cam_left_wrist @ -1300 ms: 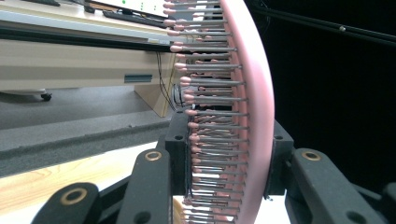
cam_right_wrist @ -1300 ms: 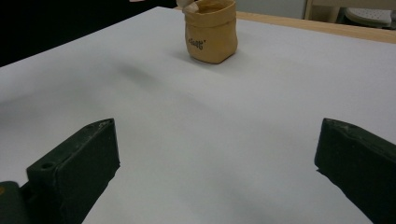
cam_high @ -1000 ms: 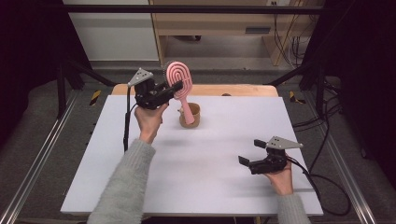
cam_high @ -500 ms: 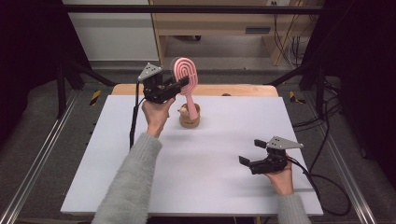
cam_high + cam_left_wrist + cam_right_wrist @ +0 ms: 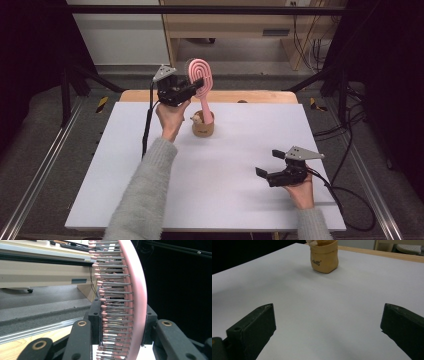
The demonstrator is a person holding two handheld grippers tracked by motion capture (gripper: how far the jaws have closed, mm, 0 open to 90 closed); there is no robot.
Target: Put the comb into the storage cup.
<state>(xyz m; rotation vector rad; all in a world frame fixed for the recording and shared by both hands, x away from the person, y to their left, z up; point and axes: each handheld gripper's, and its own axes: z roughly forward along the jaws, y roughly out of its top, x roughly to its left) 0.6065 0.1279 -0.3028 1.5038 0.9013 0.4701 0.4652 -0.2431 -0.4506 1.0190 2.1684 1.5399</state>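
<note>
A pink hairbrush (image 5: 201,75) stands nearly upright at the far middle of the table, and its handle reaches down into the mouth of a small tan pouch (image 5: 203,131). My left gripper (image 5: 196,90) is shut on the brush's head, coming in from the left. In the left gripper view the bristled head (image 5: 135,290) is clamped between the black fingers (image 5: 95,313). My right gripper (image 5: 268,162) rests low at the near right with its jaws wide and nothing between them. In the right gripper view the pouch (image 5: 324,257) stands well beyond the gripper's fingers (image 5: 254,325).
The white table top (image 5: 225,200) has a wooden strip (image 5: 250,96) along its far edge. Something pale pokes out of the pouch beside the handle. Black frame rails and cables run around the table, and a wooden bench stands behind it.
My left gripper has carried the brush to the right, and the brush now stands more upright over the pouch. The right gripper has not moved.
</note>
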